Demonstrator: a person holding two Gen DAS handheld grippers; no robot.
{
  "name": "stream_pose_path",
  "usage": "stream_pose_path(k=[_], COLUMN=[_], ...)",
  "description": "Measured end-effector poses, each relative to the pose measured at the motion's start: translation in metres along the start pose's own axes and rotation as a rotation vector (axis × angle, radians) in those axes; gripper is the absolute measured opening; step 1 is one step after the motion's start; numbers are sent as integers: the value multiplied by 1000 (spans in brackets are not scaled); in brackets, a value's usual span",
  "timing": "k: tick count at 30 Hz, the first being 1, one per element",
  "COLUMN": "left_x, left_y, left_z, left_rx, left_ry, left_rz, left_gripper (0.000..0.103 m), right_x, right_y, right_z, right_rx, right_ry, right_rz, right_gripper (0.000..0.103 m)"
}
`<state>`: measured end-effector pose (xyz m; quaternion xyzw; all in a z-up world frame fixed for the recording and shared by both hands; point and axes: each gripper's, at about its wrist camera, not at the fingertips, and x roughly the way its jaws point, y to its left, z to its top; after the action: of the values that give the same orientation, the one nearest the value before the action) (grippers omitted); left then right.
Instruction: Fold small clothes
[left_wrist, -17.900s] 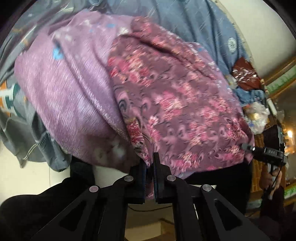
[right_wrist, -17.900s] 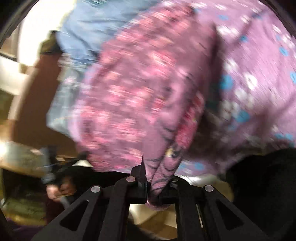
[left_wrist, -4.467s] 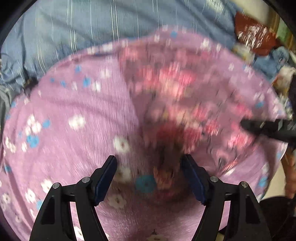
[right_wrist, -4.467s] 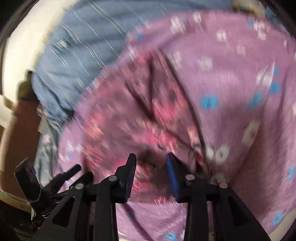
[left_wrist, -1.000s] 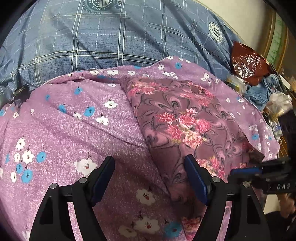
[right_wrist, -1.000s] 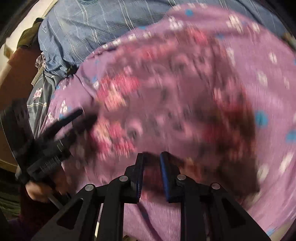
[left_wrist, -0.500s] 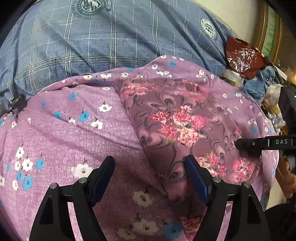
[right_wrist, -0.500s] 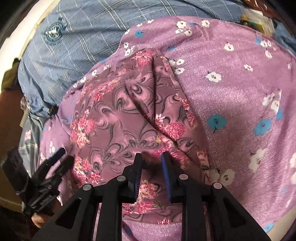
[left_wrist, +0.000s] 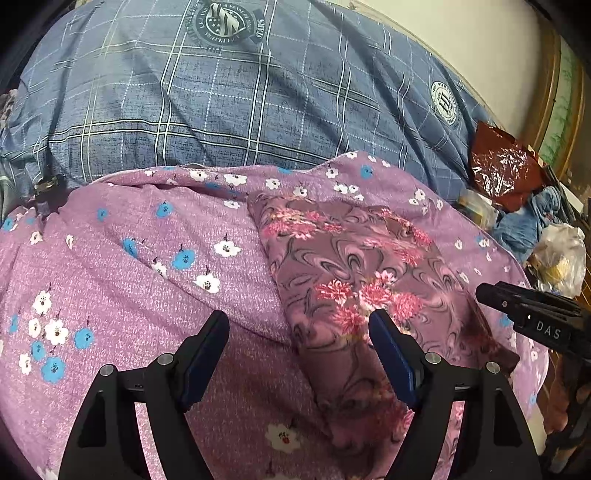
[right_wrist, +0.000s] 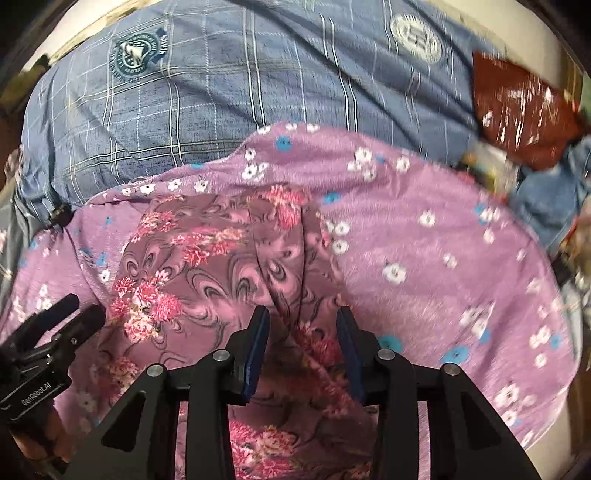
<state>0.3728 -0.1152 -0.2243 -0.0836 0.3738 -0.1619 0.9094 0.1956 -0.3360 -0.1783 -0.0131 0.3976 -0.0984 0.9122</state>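
Soft matt floral cloth garment (left_wrist: 354, 273), speckled lilac flowered sheet (left_wrist: 122, 302) with a woven look, matt checked blue bedcover (left_wrist: 221, 103), glossy crinkled red plastic bag (left_wrist: 502, 173) at two o'clock

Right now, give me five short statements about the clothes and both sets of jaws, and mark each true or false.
1. The dark floral garment lies on top of the lilac flowered cloth. True.
2. The left gripper is clamped on the dark floral garment. False: its jaws stand wide apart above the fabric, gripping nothing.
3. The right gripper holds a fold of cloth. False: its jaws have just been opening and stand apart, pressing on nothing.
4. A blue checked bedcover lies beyond both cloths. True.
5. The dark red plastic bag sits on the lilac flowered cloth. False: it lies off it, at the far right.
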Motion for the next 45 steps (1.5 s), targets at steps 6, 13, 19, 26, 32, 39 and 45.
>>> stream_pose_path(k=[6,13,19,26,32,39,45], left_x=[-1,3,7,22,41,51,58], left_y=[0,-1,-4,1,19,5,-11], left_z=[2,3,4,11,18,16,10], left_rx=[-1,0,-2,-54,-142,-68,31], left_ry=[-20,-18,-11,70,137,141,168], left_rz=[5,2,-13,-119,-170,-123,-56], left_gripper=[78,78,78,78,78,78,78], right_x=[-7,-12,-9,6,23,51,69], right_y=[10,14,12,-22,-74,-82,-53], right_z=[-3,-3,-4,-2,1,5,9], right_rx=[-63,-82,-81,25,197,242,152], right_ry=[-47,-67,-66,-47,-24,38,112], right_rz=[-65,-59,-59,72,176,241,159], right_gripper=[39,39,39,50,55,55,54])
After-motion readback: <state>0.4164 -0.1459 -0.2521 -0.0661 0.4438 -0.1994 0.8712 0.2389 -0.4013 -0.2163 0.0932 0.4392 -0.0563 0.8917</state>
